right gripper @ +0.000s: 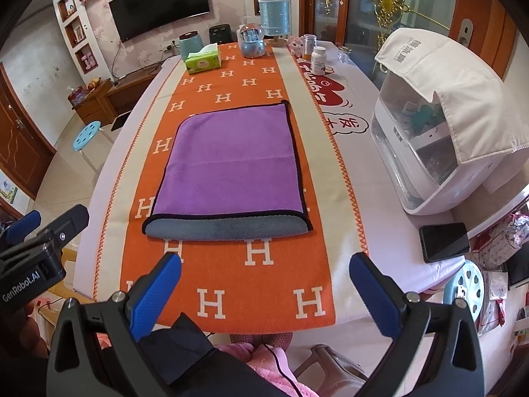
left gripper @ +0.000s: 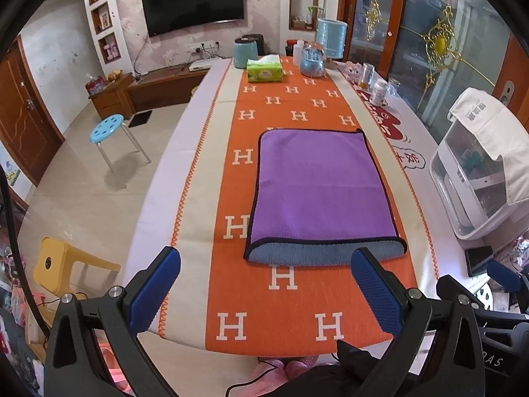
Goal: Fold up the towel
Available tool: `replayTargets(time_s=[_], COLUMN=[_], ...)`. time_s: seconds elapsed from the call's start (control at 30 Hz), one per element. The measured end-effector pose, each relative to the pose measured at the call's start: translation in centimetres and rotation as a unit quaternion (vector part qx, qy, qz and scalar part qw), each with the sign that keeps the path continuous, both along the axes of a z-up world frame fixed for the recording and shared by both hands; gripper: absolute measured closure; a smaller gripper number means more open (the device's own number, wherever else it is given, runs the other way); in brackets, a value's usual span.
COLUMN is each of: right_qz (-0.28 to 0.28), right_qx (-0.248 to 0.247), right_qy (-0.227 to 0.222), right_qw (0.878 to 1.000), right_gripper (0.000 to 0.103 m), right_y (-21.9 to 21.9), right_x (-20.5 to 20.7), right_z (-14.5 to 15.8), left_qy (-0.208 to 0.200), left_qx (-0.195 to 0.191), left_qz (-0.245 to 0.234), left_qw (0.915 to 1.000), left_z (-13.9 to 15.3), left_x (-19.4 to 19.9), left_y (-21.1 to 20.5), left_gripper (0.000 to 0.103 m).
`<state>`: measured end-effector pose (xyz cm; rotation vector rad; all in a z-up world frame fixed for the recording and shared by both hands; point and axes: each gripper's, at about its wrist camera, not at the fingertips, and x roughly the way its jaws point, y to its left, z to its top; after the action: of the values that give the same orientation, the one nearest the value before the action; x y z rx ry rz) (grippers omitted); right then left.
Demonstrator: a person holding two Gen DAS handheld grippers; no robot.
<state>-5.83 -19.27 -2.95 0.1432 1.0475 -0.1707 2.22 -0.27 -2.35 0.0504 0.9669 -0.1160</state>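
Note:
A purple towel (left gripper: 319, 187) with a black hem and a grey underside lies flat on the orange table runner (left gripper: 254, 304), folded over with its fold at the near edge. It also shows in the right wrist view (right gripper: 231, 162). My left gripper (left gripper: 266, 268) is open and empty, held above the table's near end, just short of the towel's near edge. My right gripper (right gripper: 264, 271) is open and empty, a little nearer than the towel. The left gripper shows at the left edge of the right wrist view (right gripper: 49, 231).
At the far end stand a green tissue box (left gripper: 264, 70), a teal canister (left gripper: 245, 52), a snow globe (left gripper: 311, 59) and bottles (left gripper: 378, 92). A white appliance (right gripper: 429, 152) under a cloth and a black phone (right gripper: 444, 241) sit at the right. Stools (left gripper: 107, 129) stand beside the table.

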Motion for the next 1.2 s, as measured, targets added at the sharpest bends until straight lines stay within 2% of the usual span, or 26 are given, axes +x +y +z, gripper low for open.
replayTargets(time_s=[0.17, 0.23, 0.5, 0.6, 0.7, 0.9, 1.07, 1.2], right_qz=[-0.012, -0.015, 0.001, 0.002, 0.003, 0.003, 0.014, 0.032], right_qx=[0.004, 0.009, 0.004, -0.006, -0.016, -0.040, -0.021, -0.009], right_qy=[0.008, 0.005, -0.024, -0.035, -0.040, -0.048, -0.052, -0.047], right_qw=[1.000, 1.000, 1.000, 0.999, 0.999, 0.998, 0.998, 0.998], right_gripper=[0.002, 0.006, 0.008, 0.010, 0.014, 0.015, 0.015, 0.015], right_y=[0.4, 0.6, 2.1, 2.1, 1.8, 0.4, -1.2, -1.8], right_x=[0.6, 0.7, 1.2, 1.1, 1.2, 1.7, 2.6, 3.9], right_z=[-0.7, -1.0, -1.9, -2.2, -2.6, -4.3, -5.9, -7.3], left_qy=[0.018, 0.026, 0.052, 0.074, 0.084, 0.103, 0.128, 0.129], left_qx=[-0.007, -0.011, -0.010, -0.018, -0.024, -0.022, -0.026, -0.028], left_qz=[-0.012, -0.017, -0.053, -0.075, -0.089, -0.110, -0.114, -0.115], left_qw=[0.9997, 0.9995, 0.9972, 0.9943, 0.9922, 0.9884, 0.9848, 0.9846], left_z=[-1.2, -1.9, -4.3, -5.4, -6.1, -8.3, -10.7, -12.2], left_x=[1.5, 2.0, 3.6, 4.2, 4.5, 5.5, 6.6, 7.7], left_y=[0.6, 0.9, 1.5, 1.5, 1.4, 1.1, 0.7, 0.5], left_gripper=[0.000, 0.000, 0.001, 0.000, 0.001, 0.000, 0.001, 0.001])
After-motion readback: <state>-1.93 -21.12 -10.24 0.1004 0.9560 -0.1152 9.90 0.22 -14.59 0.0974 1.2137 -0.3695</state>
